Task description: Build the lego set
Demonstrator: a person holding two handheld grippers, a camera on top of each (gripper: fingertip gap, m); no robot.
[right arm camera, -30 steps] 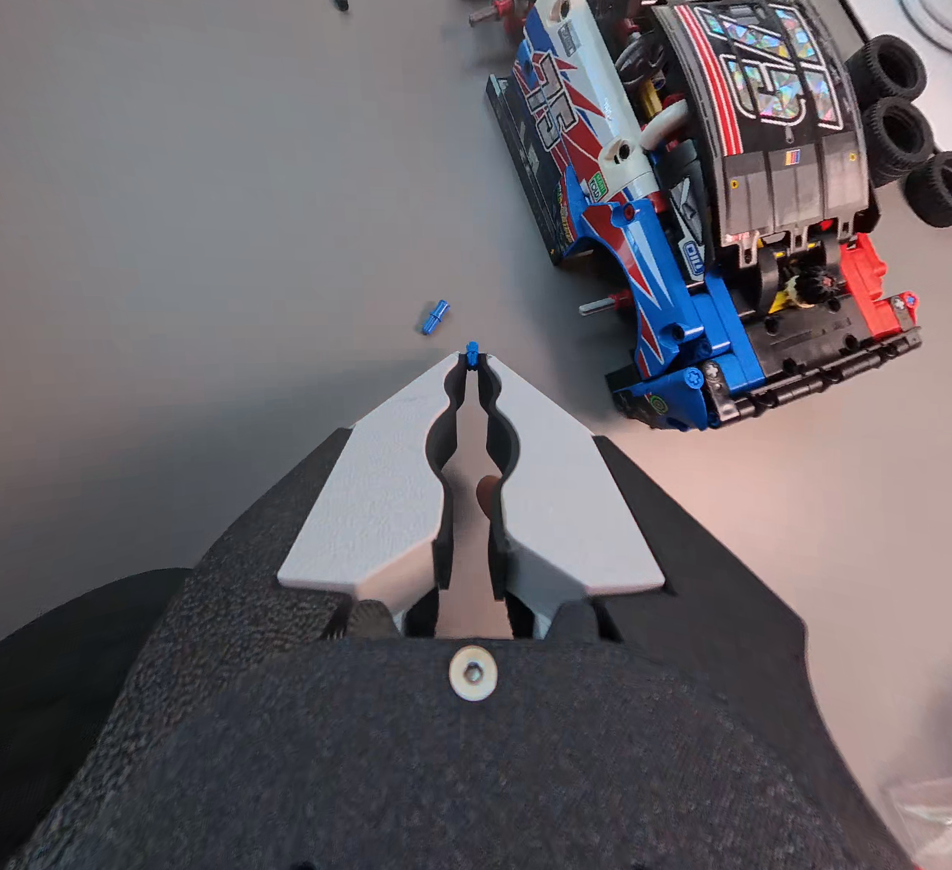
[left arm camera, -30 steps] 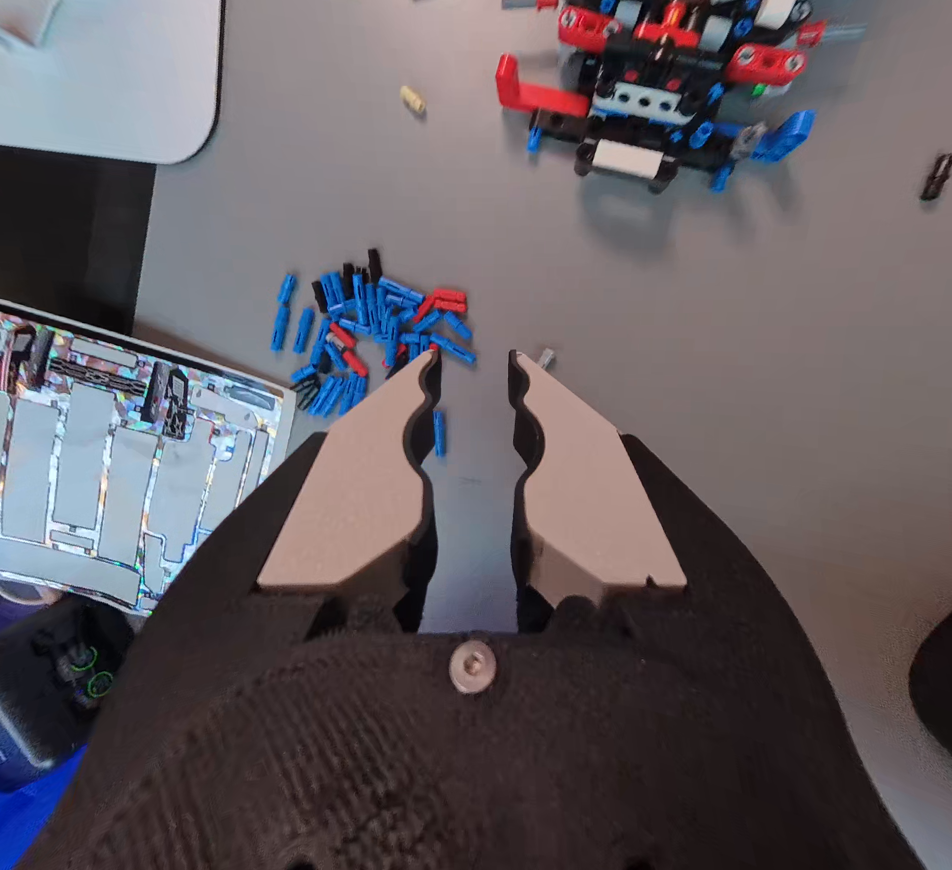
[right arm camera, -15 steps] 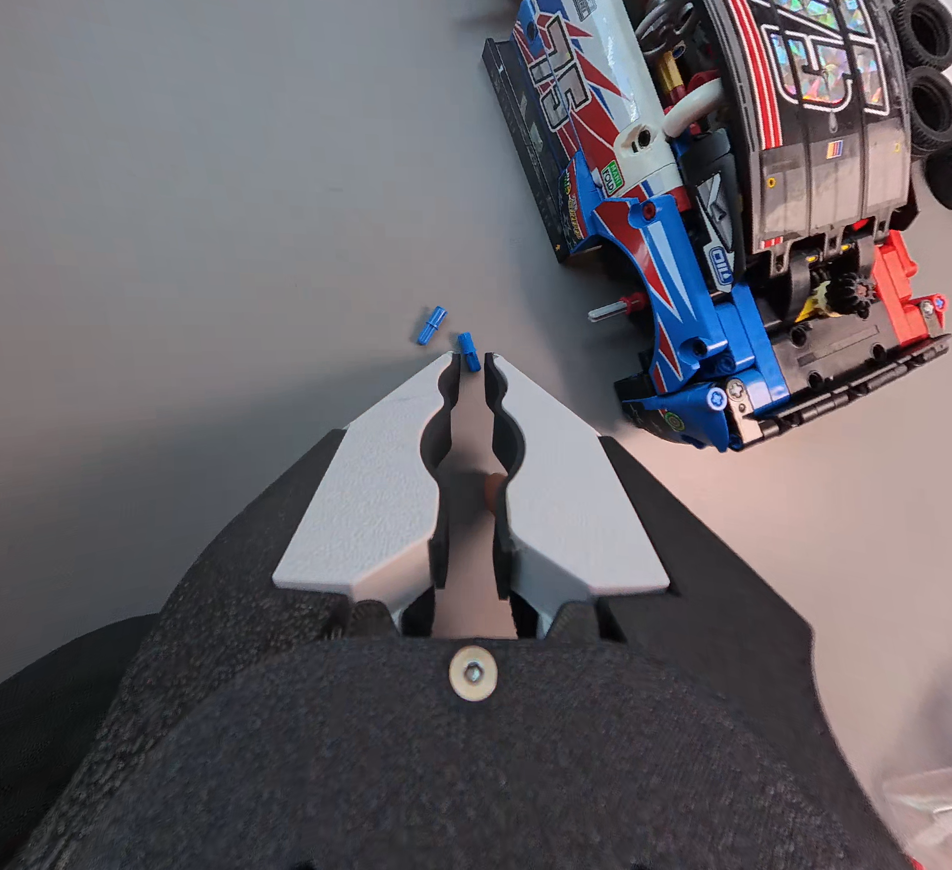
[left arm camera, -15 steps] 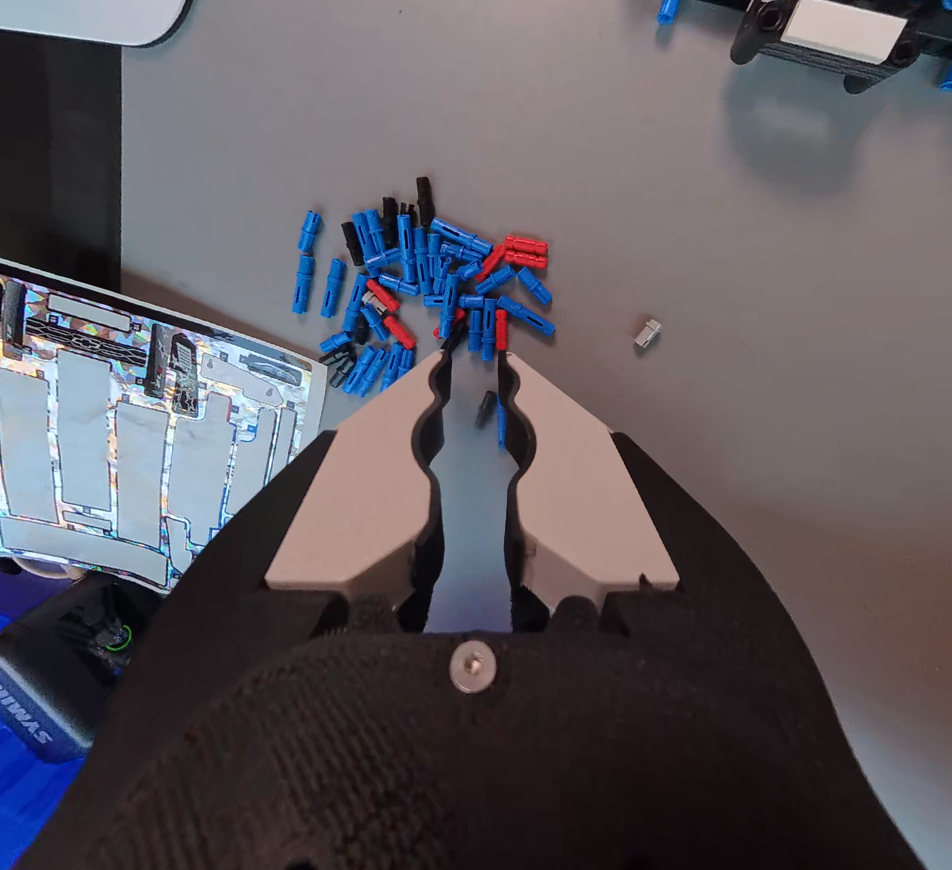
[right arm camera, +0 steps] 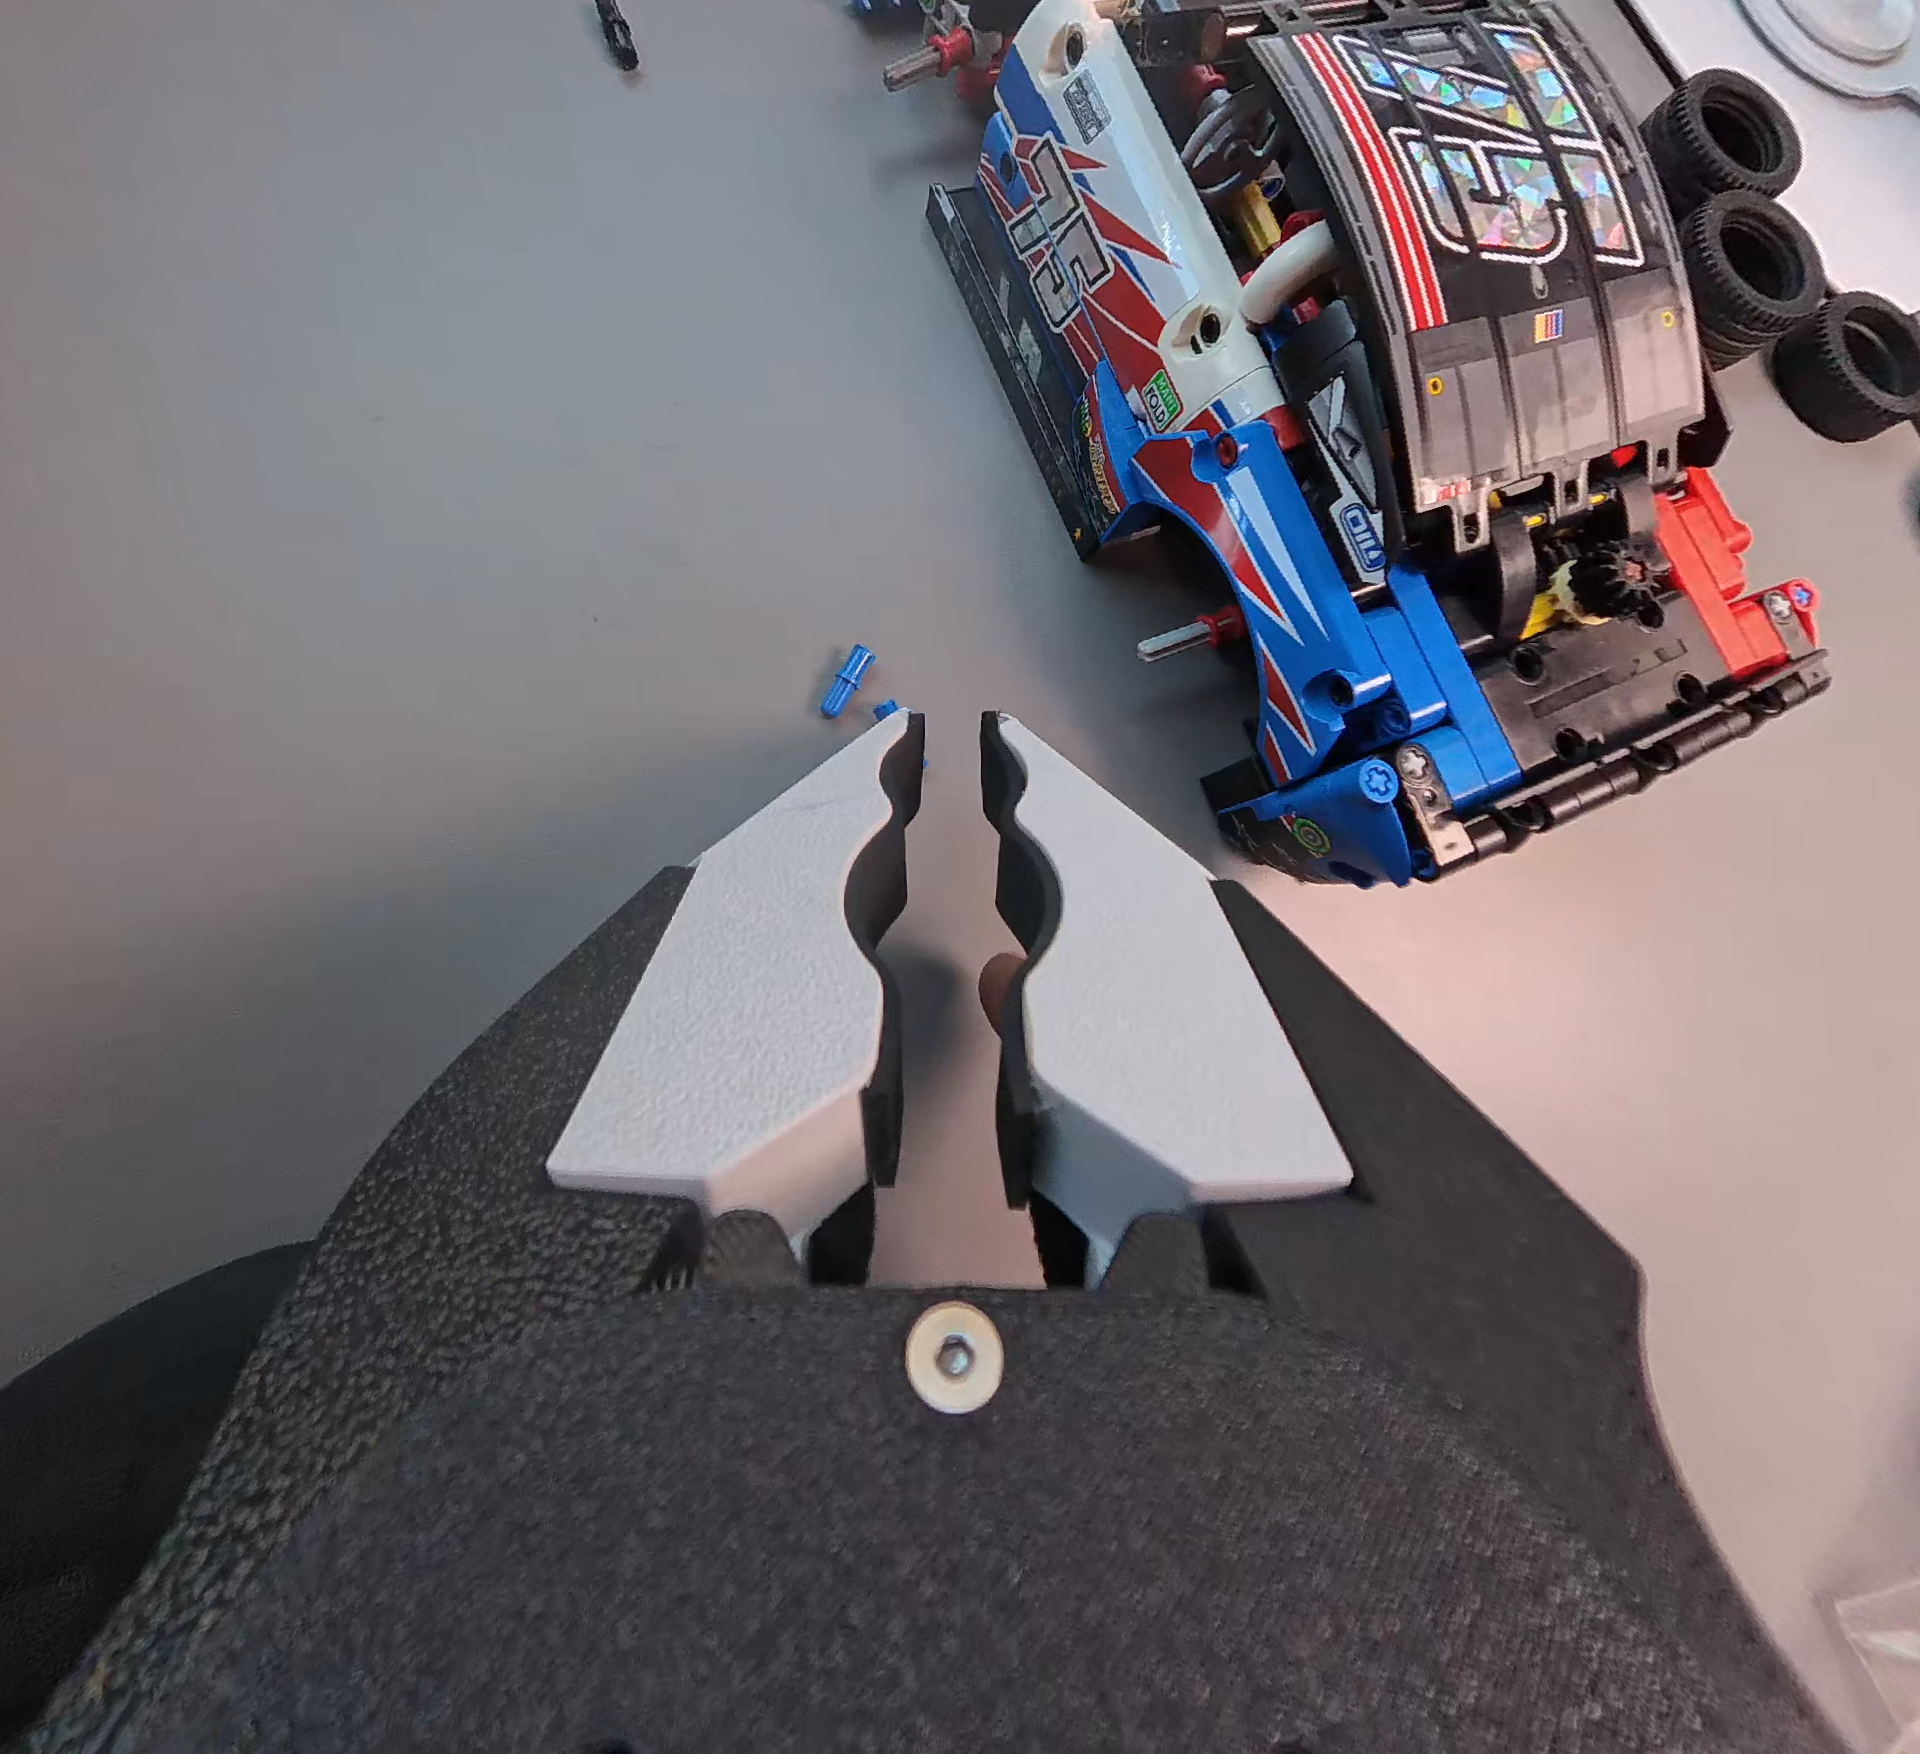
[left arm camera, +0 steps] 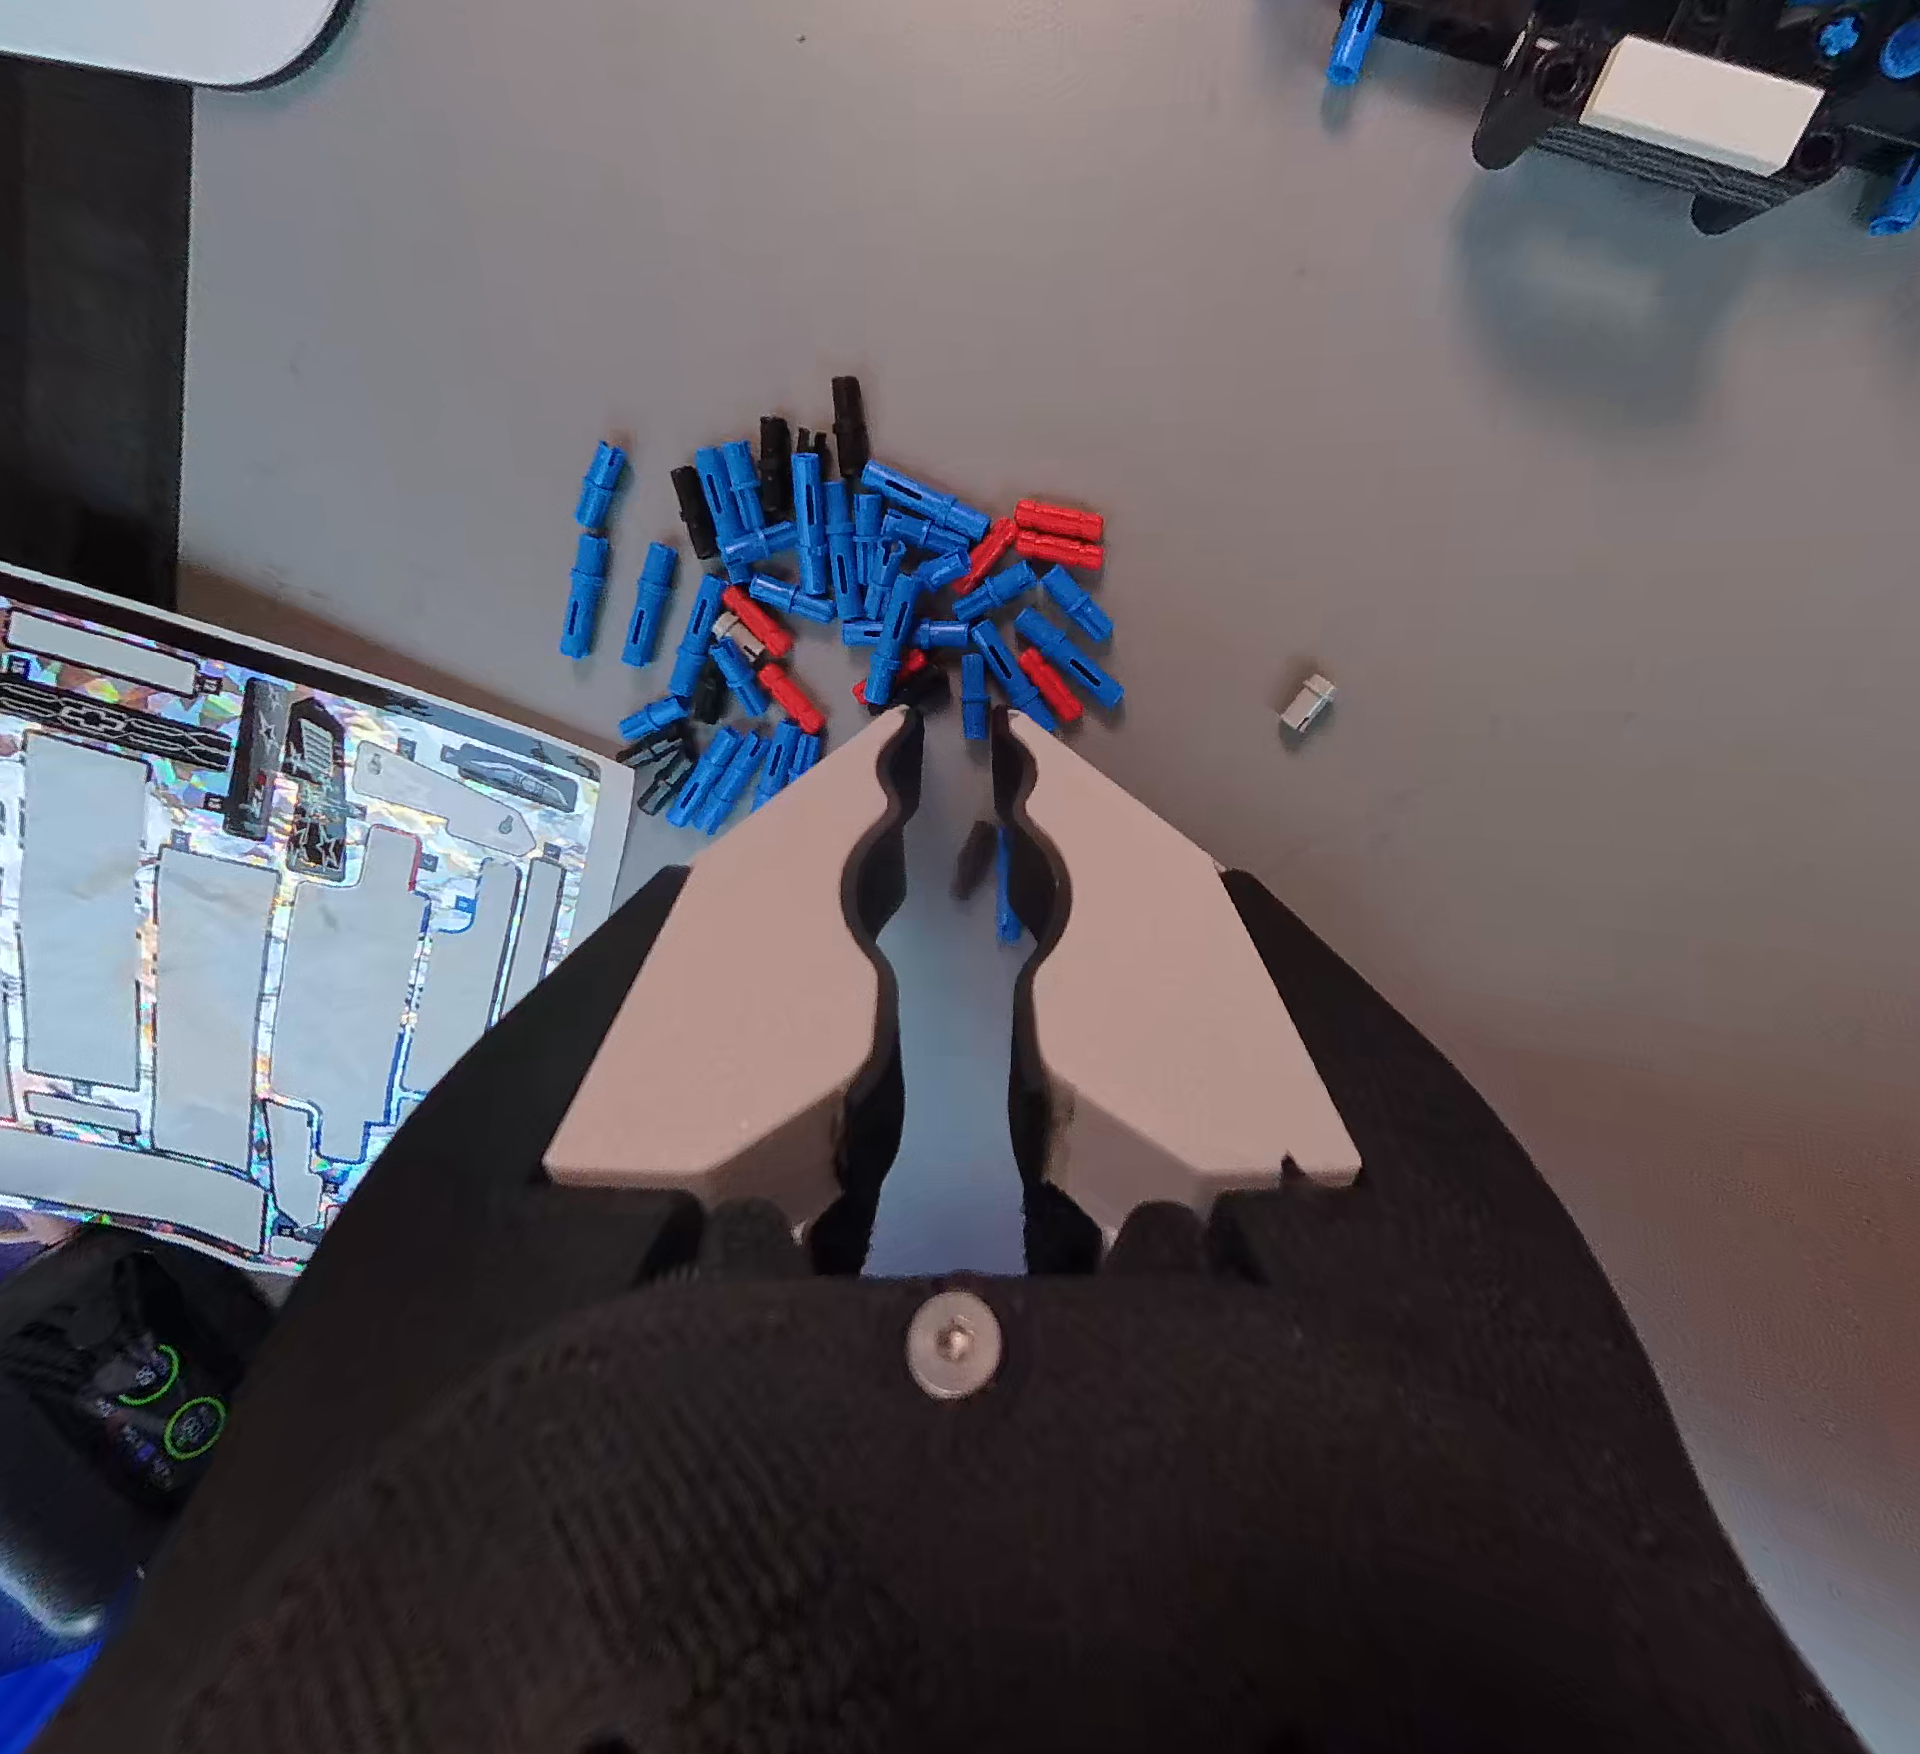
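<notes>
The left gripper (left arm camera: 954,717) hovers low at the near edge of a heap of pegs (left arm camera: 852,592), mostly blue with some red and black. Its jaws stand a narrow gap apart and hold nothing; a black peg (left arm camera: 972,857) and a blue peg (left arm camera: 1006,883) lie on the table (left arm camera: 1143,354) in the gap beneath them. A sticker sheet (left arm camera: 260,915) lies to the left.

The right gripper (right arm camera: 951,717) is likewise slightly parted and empty. Two loose blue pegs (right arm camera: 847,678) lie just beside its left tip. The car model (right arm camera: 1351,416), largely built, sits well to the right, with spare tyres (right arm camera: 1756,250) beyond it.

Judgement: the step in hand is selecting a connector peg. The next move calls for settling the jaws squarely over a single peg, clear of its neighbours, and closing gently so that it does not skid away.
</notes>
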